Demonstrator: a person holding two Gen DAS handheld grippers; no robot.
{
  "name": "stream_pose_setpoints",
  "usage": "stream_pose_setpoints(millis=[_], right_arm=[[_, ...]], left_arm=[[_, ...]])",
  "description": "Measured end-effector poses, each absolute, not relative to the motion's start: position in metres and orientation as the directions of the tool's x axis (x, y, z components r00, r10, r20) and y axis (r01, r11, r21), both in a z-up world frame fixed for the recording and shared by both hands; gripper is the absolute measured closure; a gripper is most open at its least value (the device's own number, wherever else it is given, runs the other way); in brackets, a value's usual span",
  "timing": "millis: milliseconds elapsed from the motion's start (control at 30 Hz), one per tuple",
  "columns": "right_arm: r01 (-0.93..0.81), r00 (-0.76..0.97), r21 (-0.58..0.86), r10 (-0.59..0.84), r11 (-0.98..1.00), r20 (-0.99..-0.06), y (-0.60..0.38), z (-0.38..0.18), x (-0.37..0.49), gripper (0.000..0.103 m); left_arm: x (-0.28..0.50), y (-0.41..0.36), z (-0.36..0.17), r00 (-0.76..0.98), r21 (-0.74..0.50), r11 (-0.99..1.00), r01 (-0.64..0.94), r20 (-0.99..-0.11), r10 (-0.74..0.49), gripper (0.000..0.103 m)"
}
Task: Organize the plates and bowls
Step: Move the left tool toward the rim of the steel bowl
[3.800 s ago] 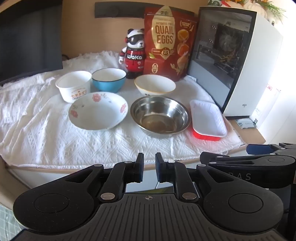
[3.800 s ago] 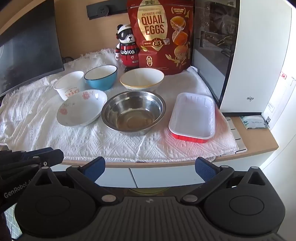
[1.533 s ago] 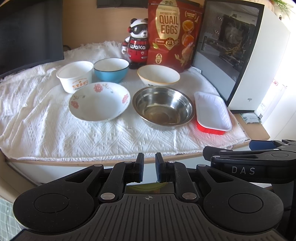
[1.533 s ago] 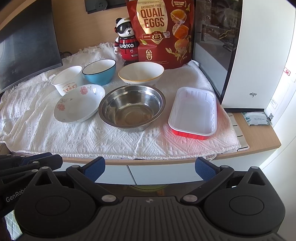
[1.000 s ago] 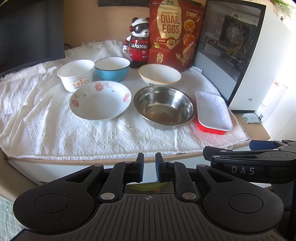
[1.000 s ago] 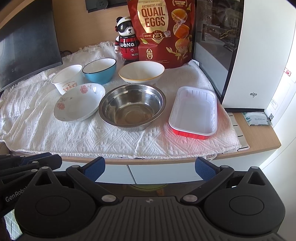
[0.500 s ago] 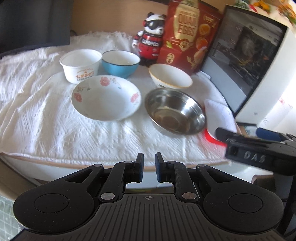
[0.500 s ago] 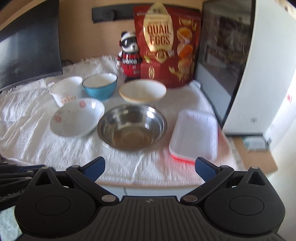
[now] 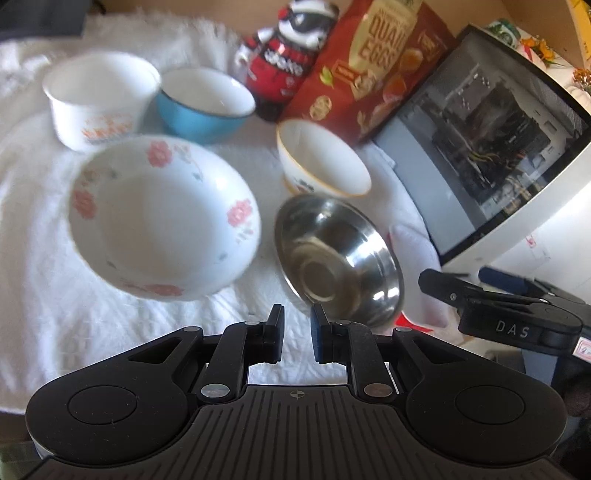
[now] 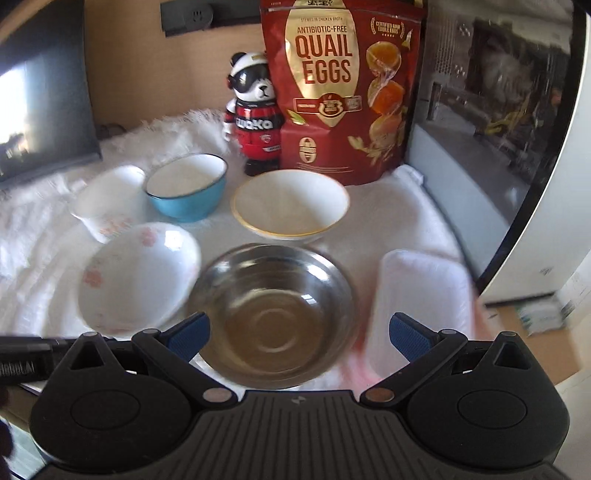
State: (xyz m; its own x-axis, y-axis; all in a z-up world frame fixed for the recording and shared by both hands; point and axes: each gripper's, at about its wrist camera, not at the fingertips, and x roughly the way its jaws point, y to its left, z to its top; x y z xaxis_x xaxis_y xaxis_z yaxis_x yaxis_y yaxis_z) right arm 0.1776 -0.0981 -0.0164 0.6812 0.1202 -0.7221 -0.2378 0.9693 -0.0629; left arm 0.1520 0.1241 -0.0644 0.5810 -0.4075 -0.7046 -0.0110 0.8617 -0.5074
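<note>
A white cloth [image 10: 44,258] spreads ahead of both grippers. The steel bowl [image 10: 273,314] sits just beyond the right gripper [image 10: 297,338], whose jaws are spread wide and empty. The floral bowl [image 9: 162,221] lies ahead-left of the left gripper [image 9: 297,332], whose jaws are narrowly parted, pinching nothing.

A home desk is doubling as a dining spot — a white lace cloth [image 10: 399,221] is covering a wooden desktop against a tan wall with a socket [image 10: 186,16]. A glass-sided computer case [image 10: 517,147] and a dark monitor [image 10: 40,96] are flanking a quail-egg snack bag [image 10: 340,88], a panda figurine [image 10: 255,110] and household bowls [image 10: 291,205].
</note>
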Motion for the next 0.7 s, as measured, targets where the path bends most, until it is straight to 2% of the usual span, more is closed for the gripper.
stream_pose_setpoints(millis=[100,233,367,467,533,700], right_arm=[[-0.264,0.705,-0.181,0.062,0.947,-0.706,-0.098,-0.021,0.184,0.0],[-0.292,0.671,-0.287,-0.018,0.912,-0.742,-0.099,-0.032,0.203,0.0],[-0.388,0.641,-0.262,0.055,0.884,-0.765,-0.102,-0.038,0.219,0.0],[-0.47,0.561,-0.164,0.15,0.868,-0.814,-0.106,-0.046,0.244,0.0],[-0.527,0.517,-0.1,0.225,0.844,-0.826,-0.112,-0.051,0.259,0.0],[-0.643,0.452,-0.047,0.328,0.765,-0.83,-0.116,-0.064,0.296,0.0]], left_arm=[[0.168,0.121,-0.078,0.556,-0.522,0.851,-0.055,-0.724,-0.408,0.086],[0.182,0.121,-0.089,0.549,-0.532,0.839,-0.114,-0.738,-0.392,0.086],[0.189,0.115,-0.09,0.553,-0.535,0.834,-0.138,-0.74,-0.383,0.086],[0.192,0.108,-0.09,0.553,-0.523,0.836,-0.167,-0.751,-0.36,0.086],[0.194,0.102,-0.092,0.541,-0.496,0.842,-0.212,-0.777,-0.322,0.086],[0.203,0.082,-0.096,0.53,-0.437,0.851,-0.291,-0.814,-0.237,0.086]])
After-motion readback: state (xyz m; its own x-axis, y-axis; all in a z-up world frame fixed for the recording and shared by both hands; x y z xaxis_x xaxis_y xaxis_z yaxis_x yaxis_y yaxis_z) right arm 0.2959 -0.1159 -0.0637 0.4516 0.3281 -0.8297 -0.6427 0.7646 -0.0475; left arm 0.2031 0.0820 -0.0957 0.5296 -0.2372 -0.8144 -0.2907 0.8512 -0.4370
